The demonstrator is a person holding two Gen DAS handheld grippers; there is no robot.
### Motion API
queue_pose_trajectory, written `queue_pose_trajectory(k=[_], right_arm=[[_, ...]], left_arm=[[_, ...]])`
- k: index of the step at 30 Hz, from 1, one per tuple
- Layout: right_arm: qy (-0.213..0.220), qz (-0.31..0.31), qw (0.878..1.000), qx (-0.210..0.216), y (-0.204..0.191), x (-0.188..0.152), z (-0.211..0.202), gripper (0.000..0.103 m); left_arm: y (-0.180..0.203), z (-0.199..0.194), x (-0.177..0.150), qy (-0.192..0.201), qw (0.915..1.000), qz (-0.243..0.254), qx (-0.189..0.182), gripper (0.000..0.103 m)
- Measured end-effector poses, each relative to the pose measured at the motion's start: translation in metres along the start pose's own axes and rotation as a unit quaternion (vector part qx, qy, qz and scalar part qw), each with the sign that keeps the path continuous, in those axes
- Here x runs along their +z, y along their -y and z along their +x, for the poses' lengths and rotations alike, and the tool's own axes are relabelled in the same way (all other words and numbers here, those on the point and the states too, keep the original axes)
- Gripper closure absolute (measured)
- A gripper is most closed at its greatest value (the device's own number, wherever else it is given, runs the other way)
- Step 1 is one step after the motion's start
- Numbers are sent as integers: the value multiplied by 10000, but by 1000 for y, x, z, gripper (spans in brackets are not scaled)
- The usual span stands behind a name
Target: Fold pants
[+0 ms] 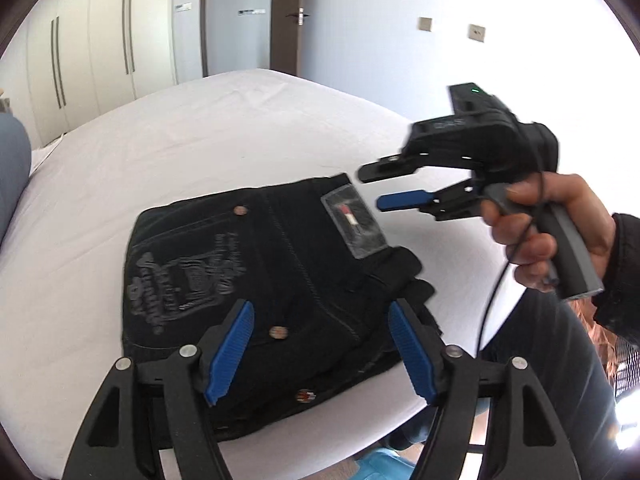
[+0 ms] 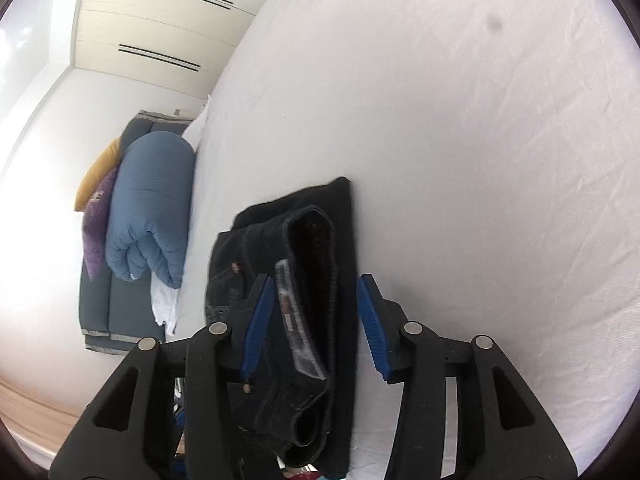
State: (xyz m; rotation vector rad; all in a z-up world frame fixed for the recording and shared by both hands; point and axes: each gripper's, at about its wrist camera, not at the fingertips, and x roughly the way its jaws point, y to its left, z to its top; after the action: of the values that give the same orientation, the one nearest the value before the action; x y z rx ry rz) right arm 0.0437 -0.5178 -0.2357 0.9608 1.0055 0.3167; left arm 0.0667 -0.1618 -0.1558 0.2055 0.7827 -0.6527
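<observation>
The black pants [image 1: 256, 280] lie folded into a compact stack near the front edge of the white bed [image 1: 200, 140], back pocket print and waistband label facing up. My left gripper [image 1: 320, 344] is open above the near side of the stack, holding nothing. My right gripper [image 1: 372, 188] is open and empty, held in the air beside the stack's label corner. In the right wrist view the right gripper [image 2: 316, 320] looks along the waistband end of the pants [image 2: 312, 280], blue pads on either side, apart from the cloth.
A rolled blue duvet [image 2: 148, 208] with purple and yellow cushions lies on a dark sofa left of the bed. White wardrobes [image 1: 100, 48] and a door [image 1: 240, 16] stand behind the bed. The person's hand [image 1: 540, 232] holds the right gripper's handle.
</observation>
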Motion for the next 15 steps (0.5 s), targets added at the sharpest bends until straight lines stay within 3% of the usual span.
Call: queue_pose_trajectory(k=[2, 5, 9, 11, 15], right_arm=[[-60, -164, 9993, 318, -18, -2, -6, 60], [-432, -604, 9953, 629, -49, -18, 5, 60], [-928, -860, 9916, 260, -52, -45, 37, 60], [-1093, -767, 9910, -58, -36, -58, 50, 68], [-788, -1119, 9904, 175, -21, -72, 45, 74]], left_arm=[[-28, 2, 8, -22, 9995, -309, 105, 33], [-66, 16, 19, -244, 9970, -730, -46, 52], [-63, 27, 15, -537, 9963, -663, -120, 54], [-63, 40, 3, -726, 9946, -724, -171, 54], [-65, 47, -13, -758, 9921, -970, -250, 54]])
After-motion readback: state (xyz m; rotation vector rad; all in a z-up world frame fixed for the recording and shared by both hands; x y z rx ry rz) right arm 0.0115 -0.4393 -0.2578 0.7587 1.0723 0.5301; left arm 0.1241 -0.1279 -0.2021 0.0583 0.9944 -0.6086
